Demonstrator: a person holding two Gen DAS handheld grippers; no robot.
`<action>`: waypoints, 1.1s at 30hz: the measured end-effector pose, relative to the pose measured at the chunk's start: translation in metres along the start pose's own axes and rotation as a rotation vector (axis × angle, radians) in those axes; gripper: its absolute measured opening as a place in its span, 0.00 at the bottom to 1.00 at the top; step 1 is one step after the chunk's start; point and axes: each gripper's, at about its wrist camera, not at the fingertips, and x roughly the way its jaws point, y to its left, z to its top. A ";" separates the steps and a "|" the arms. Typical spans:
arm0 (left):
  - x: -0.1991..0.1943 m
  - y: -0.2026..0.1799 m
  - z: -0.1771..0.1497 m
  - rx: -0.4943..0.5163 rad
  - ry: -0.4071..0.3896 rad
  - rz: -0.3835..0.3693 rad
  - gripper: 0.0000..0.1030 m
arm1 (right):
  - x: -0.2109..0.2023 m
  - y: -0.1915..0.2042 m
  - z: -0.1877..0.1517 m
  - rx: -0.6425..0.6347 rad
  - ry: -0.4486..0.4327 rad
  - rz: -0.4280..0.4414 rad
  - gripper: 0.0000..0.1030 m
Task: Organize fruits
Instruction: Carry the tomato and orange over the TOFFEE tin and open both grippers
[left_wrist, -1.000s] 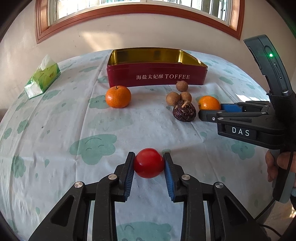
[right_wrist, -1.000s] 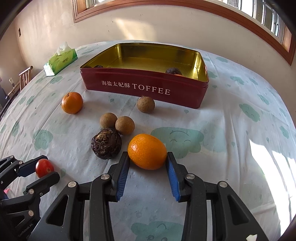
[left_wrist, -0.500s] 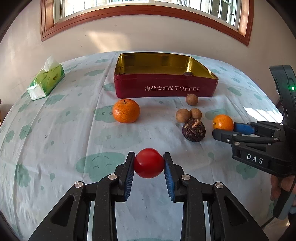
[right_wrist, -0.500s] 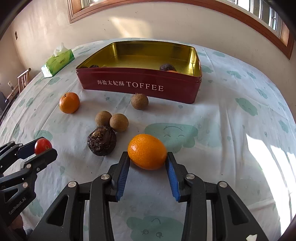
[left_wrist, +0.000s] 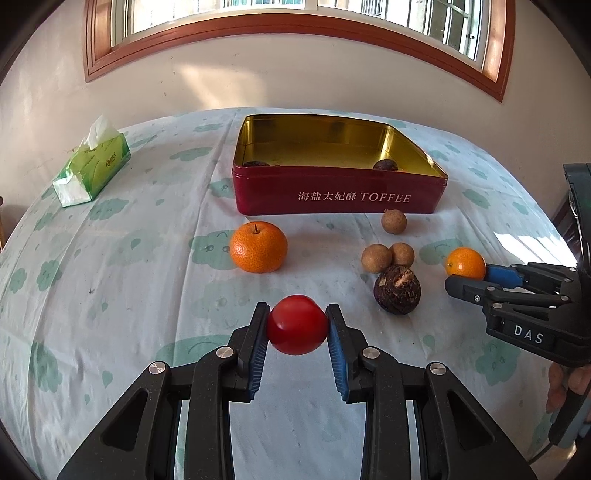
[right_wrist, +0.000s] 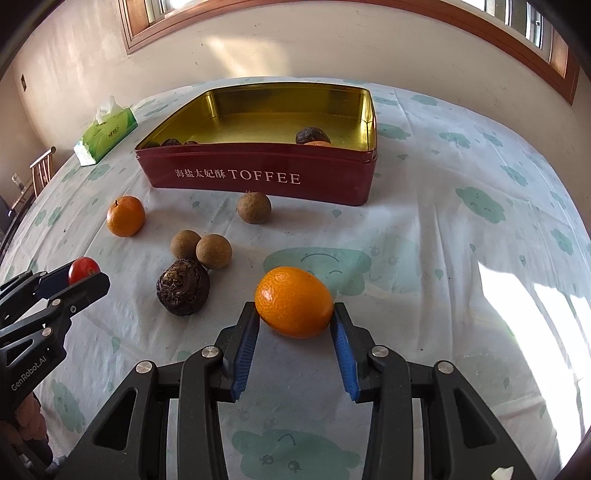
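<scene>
1. Tissue pack (left_wrist: 92, 162) far left on the desk (left_wrist: 110, 295), not part of the job.
2. Left gripper (left_wrist: 297, 326) clamped on a red tomato (left_wrist: 296, 324), held above the cloth.
3. Loose orange (left_wrist: 258, 246), three longans (left_wrist: 376, 258) and a dark wrinkled fruit (left_wrist: 397, 290) lie in front of the tin.
4. Toffee tin (right_wrist: 258, 177) holds only a few dark fruits; most sorting is left.
5. Right gripper (right_wrist: 294, 325) grips a mandarin (right_wrist: 294, 302), not yet in the tin.
</scene>
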 end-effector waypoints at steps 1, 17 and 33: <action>0.000 0.000 0.002 0.001 -0.006 -0.003 0.31 | 0.000 0.000 0.002 -0.001 -0.001 0.000 0.36; 0.001 0.011 0.069 0.037 -0.102 0.003 0.31 | -0.015 -0.009 0.058 -0.021 -0.085 -0.018 0.36; 0.054 0.010 0.128 0.061 -0.070 -0.001 0.31 | 0.023 -0.012 0.113 -0.038 -0.071 -0.017 0.36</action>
